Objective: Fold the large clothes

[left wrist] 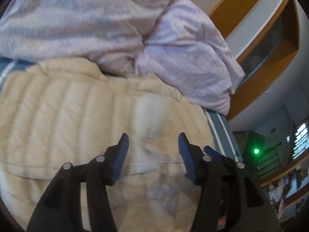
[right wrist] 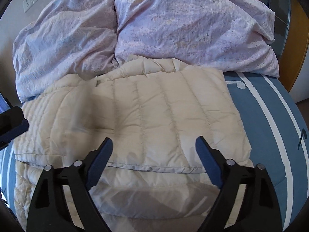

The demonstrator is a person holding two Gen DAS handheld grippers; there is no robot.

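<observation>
Blue bedding with white stripes (right wrist: 270,116) covers the bed, and a rumpled lilac duvet (right wrist: 154,29) is heaped along its far side, beyond both claws. No box, basket or other holder shows on the bed; the only shelf-like thing is a wooden wall unit (left wrist: 270,38) off to the right of the left claw, its contents too blurred to tell.

Folded on the blue bedding lies a cream quilted puffer jacket (right wrist: 154,112), its far edge touching the duvet. Stitched channels run away from the claws across its upper layer, and a seamed hem crosses just ahead of the right gripper (right wrist: 154,145). A paler, smoother layer sits beneath that hem, nearest the claw.

Both claws hover over the jacket. The right gripper's fingers are spread wide, nothing between them. The left gripper (left wrist: 153,141) is likewise spread and empty, above the jacket's near part, though that view is motion-blurred.
</observation>
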